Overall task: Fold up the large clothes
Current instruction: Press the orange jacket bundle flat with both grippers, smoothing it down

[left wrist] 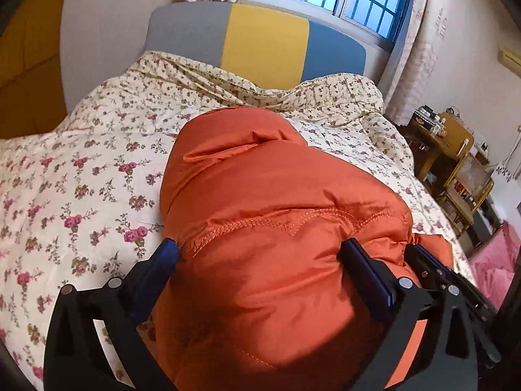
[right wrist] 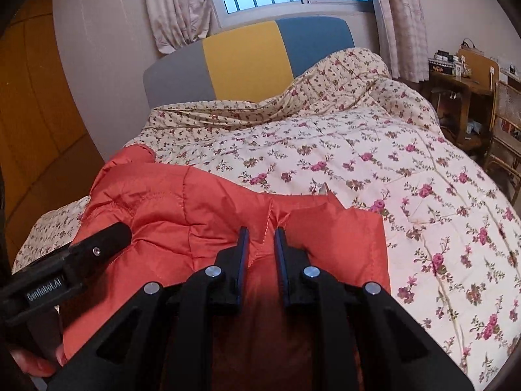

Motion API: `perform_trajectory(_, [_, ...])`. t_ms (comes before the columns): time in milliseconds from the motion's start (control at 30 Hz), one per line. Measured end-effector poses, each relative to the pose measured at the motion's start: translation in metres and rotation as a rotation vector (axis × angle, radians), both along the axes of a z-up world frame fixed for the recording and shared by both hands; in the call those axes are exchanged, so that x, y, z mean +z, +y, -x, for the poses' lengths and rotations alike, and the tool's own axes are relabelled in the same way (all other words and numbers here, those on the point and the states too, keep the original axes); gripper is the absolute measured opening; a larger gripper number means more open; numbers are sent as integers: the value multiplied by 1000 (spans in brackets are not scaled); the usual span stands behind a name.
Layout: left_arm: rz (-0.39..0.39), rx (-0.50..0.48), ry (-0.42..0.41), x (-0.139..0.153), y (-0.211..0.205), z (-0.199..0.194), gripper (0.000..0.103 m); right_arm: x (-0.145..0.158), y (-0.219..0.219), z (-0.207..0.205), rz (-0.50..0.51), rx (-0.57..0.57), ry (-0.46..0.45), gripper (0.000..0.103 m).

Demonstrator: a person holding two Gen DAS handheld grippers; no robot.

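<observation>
On the near edge of the floral quilt (right wrist: 374,150) lies my orange puffer jacket (left wrist: 276,228), bunched. My left gripper (left wrist: 260,254) straddles it, jaws spread wide; my right gripper (right wrist: 261,244) pinches a jacket seam.

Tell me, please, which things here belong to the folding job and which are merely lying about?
Belongs to the job:
- puffy orange quilted jacket
- left gripper
- right gripper

Just lying about:
- cream floral quilt
- grey, yellow and blue headboard
- wooden desk
</observation>
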State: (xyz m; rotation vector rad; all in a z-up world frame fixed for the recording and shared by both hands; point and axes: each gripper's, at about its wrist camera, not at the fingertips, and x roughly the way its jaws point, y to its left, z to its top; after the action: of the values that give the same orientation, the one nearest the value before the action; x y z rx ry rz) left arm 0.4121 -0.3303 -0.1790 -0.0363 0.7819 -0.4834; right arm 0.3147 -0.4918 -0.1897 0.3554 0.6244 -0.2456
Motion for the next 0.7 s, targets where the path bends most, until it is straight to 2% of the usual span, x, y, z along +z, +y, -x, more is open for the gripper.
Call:
perform_trajectory(300, [-46, 12, -30, -19, -10, -3, 100, -26, -19, -15, -104, 17, 35, 14])
perform_trajectory(700, [-82, 36, -32, -43, -16, -17, 100, -53, -21, -42, -112, 34, 126, 14])
